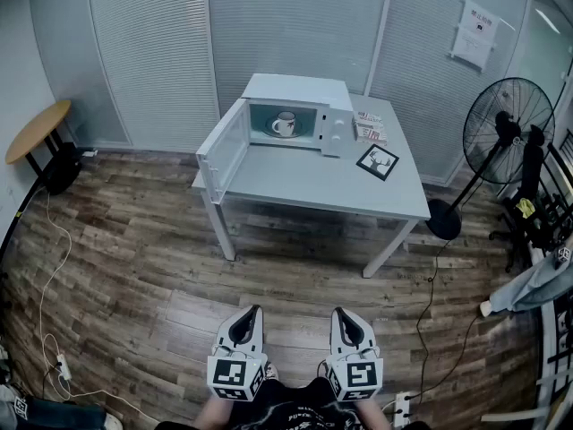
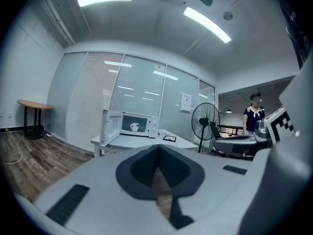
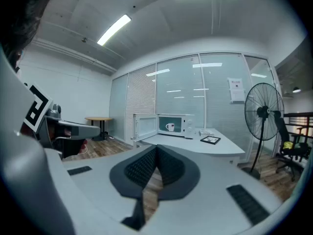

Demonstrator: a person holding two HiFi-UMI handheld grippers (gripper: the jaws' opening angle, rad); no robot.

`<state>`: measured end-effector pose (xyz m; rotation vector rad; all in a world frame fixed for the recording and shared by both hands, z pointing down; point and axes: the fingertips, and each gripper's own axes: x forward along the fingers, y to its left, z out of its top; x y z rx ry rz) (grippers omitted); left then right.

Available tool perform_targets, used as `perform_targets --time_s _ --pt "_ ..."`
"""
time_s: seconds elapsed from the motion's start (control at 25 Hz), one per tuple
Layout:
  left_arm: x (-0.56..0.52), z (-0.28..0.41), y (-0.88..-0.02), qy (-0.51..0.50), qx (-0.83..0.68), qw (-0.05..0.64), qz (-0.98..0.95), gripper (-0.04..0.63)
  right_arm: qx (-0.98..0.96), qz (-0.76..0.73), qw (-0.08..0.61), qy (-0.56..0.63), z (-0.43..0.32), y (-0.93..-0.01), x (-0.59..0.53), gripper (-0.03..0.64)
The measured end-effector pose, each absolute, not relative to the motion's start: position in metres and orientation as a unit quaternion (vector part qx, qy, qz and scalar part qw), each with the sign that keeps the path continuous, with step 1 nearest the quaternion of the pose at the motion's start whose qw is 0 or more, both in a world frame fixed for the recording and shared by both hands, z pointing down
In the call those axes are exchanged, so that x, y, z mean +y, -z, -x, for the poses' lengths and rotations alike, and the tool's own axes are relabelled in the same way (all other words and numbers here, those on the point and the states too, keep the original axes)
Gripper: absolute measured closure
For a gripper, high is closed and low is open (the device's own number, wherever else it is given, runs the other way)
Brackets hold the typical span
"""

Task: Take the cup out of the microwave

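Observation:
A white cup (image 1: 285, 124) stands inside the white microwave (image 1: 298, 90) on the far table (image 1: 322, 186); its door (image 1: 221, 150) swings wide open to the left. The cup (image 2: 134, 127) shows small in the left gripper view, and the cup (image 3: 169, 127) in the right gripper view too. My left gripper (image 1: 256, 311) and right gripper (image 1: 339, 313) are held low, close to my body, far from the table. Both are shut with nothing between the pads.
A black-framed picture (image 1: 378, 161) and a small stack of booklets (image 1: 369, 127) lie on the table right of the microwave. A standing fan (image 1: 504, 133) is at the right, a round wooden side table (image 1: 36, 131) at the left. Cables run over the wooden floor.

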<state>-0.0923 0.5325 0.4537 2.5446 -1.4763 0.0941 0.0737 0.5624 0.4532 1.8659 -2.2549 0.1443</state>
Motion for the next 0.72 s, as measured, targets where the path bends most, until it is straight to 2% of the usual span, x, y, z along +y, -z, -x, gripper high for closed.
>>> perform_targets --time_s 0.2,0.72 --pt "0.521 0.098 -0.456 -0.036 -0.491 0.092 -0.866 0.589 -0.757 -0.646 0.075 -0.064 -0.070 -0.455 0.553 0.614" --pt "0.494 0.118 -0.469 -0.039 -0.485 0.097 -0.868 0.589 -0.750 -0.652 0.088 -0.062 -0.055 -0.465 0.536 0.614"
